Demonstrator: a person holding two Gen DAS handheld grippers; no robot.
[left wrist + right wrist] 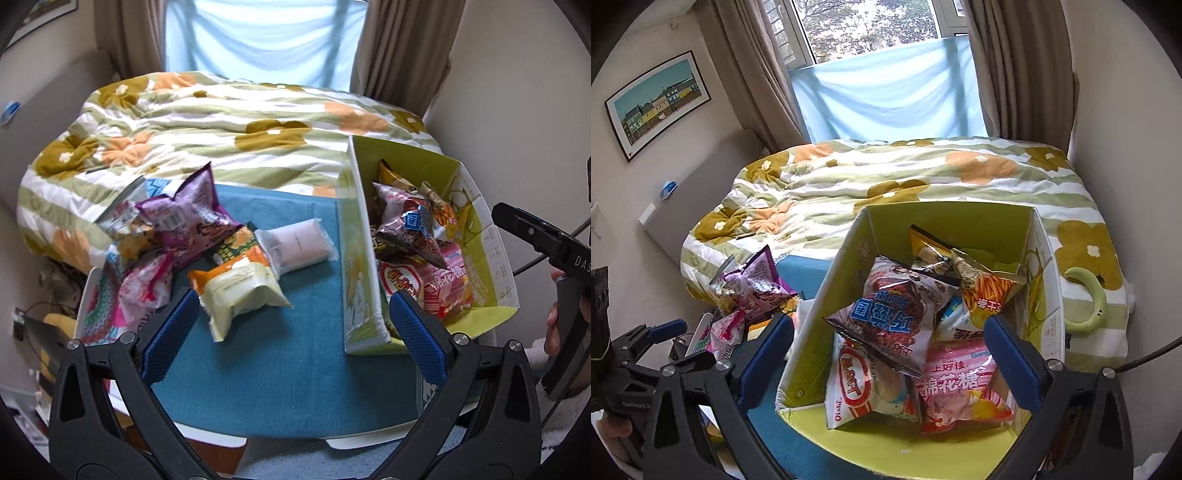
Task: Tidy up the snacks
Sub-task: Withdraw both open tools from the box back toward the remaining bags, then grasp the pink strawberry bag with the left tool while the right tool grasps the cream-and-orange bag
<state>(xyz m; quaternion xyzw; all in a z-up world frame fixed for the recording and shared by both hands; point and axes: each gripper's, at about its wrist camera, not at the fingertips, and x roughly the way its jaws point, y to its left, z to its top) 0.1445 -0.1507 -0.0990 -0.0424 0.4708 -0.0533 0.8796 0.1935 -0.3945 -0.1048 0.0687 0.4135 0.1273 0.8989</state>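
Hovering with both tongs spread and empty, our left tongs (291,317) face the orange-and-cream snack packet (240,291), lying diagonally; our right tongs (886,354) overhang the green carton (945,229).

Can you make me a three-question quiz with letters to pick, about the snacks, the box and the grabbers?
1. Where is the pink marshmallow bag?
A. in the green cardboard box
B. on the bed
C. on the floor

2. What colour is the cloth under the loose snacks?
A. red
B. teal blue
C. black

3. How is the left gripper?
A. shut on a packet
B. jaws open, holding nothing
C. out of view

Answers:
1 A: the right wrist view shows it lying among other packets inside the box.
2 B: the left wrist view shows teal cloth under the yellow-and-orange packet.
3 B: its blue pads stand wide apart with only cloth between.
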